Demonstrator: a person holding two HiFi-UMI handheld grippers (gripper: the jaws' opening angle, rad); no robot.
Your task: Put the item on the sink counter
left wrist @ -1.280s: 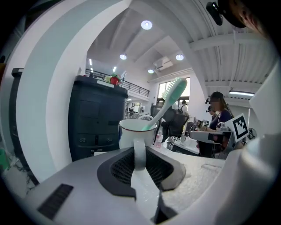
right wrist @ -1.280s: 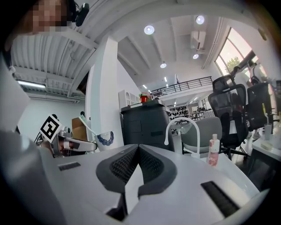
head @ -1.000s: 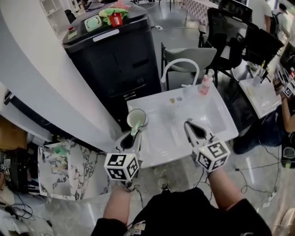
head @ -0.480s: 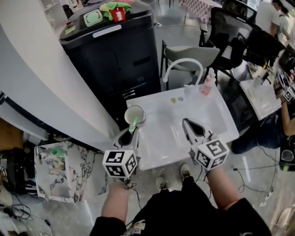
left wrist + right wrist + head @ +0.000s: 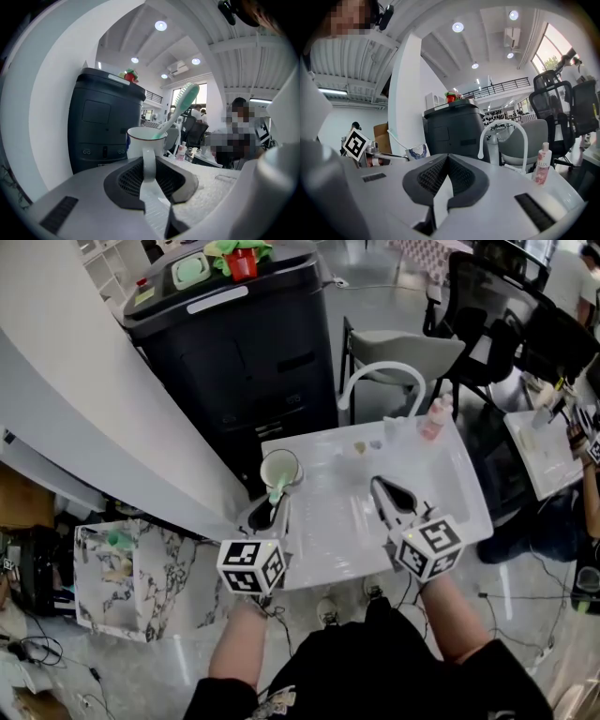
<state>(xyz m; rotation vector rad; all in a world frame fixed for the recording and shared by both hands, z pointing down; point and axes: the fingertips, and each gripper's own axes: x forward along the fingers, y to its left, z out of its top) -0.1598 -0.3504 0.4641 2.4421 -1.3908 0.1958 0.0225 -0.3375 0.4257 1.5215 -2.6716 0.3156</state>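
Observation:
A white mug [image 5: 279, 468] with a green toothbrush [image 5: 180, 105] standing in it is over the left corner of the white sink counter [image 5: 441, 521]. My left gripper [image 5: 270, 509] is shut on the mug's handle [image 5: 148, 161], with the mug [image 5: 140, 139] upright just beyond the jaws. Whether the mug rests on the counter I cannot tell. My right gripper [image 5: 382, 489] hovers over the sink basin, shut with nothing in it; its pads [image 5: 440, 176] meet at the tip. From the right gripper view the mug [image 5: 416, 151] shows at the left.
A curved white faucet [image 5: 380, 381] and a pink bottle [image 5: 433, 418] stand at the sink's back edge. A tall black machine [image 5: 244, 343] is behind the sink at the left, a grey chair [image 5: 403, 348] behind it. A marble-patterned box [image 5: 141, 582] sits on the floor at the left.
Both grippers have moved a little forward over the sink. The left one still holds the mug, and the right jaws stay shut.

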